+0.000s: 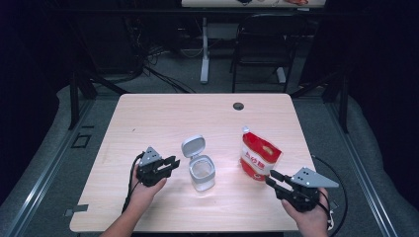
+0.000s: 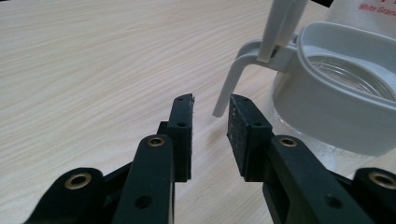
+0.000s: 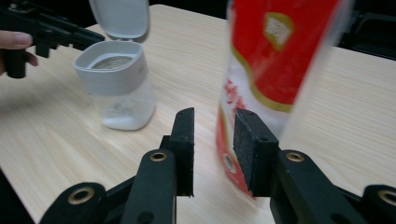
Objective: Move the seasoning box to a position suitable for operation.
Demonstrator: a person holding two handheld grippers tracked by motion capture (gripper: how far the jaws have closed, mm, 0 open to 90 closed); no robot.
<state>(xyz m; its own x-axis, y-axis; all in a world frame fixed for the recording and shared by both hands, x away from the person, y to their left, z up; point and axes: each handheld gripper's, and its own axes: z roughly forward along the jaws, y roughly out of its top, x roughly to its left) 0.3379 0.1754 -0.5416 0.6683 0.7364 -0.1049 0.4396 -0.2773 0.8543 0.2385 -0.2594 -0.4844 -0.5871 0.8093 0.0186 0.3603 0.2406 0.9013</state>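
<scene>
A clear jar (image 1: 201,173) with a grey collar stands mid-table, its flip lid (image 1: 192,146) raised. A little white powder lies in its bottom (image 3: 123,119). To its right stands a red and white pouch (image 1: 259,155). My left gripper (image 1: 174,164) is just left of the jar, open, with nothing between its jaws. In the left gripper view the gripper (image 2: 211,100) points at the jar's thin grey lid tab (image 2: 229,88). My right gripper (image 1: 270,177) sits open below and right of the pouch. In the right gripper view the gripper (image 3: 212,114) is empty and the pouch (image 3: 275,60) looms close ahead.
The wooden table (image 1: 163,113) has a cable hole (image 1: 238,106) near its far edge. Beyond it are a black chair (image 1: 262,39) and a white desk leg (image 1: 204,49). Cables trail off the table's front corners from both grippers.
</scene>
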